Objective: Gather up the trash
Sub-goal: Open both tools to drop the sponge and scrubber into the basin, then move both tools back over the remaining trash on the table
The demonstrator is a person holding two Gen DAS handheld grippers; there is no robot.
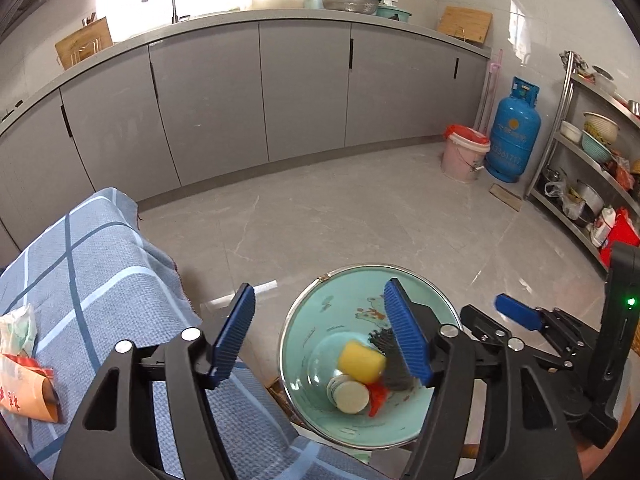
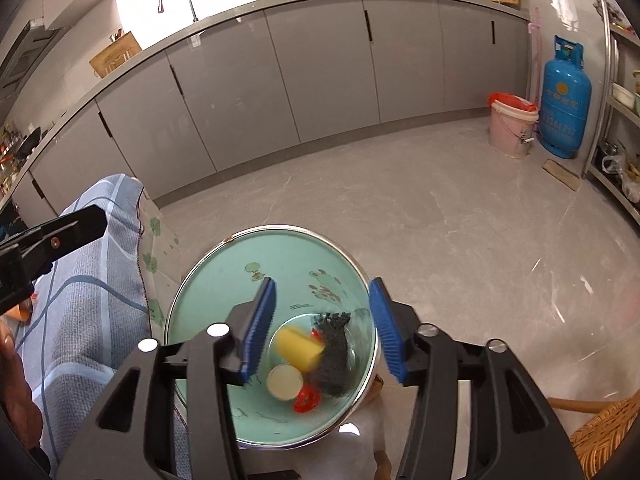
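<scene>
Both grippers are held above a green bin (image 2: 200, 360) beside a table covered by a blue checked cloth (image 1: 100, 264). The left gripper (image 1: 320, 332) and right gripper (image 2: 322, 328) are released, nothing between the pads. A yellow sponge (image 2: 298, 346), black scourer (image 2: 334, 354), white cup (image 2: 284, 382) and red scrap (image 2: 307, 398) lie in the bin. Wrappers (image 1: 20, 364) are seen on the cloth.

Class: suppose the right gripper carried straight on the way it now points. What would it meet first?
Most likely the yellow sponge lying in the green bin. The right gripper is open and empty, aimed down into the bin; depth is hard to judge.
</scene>
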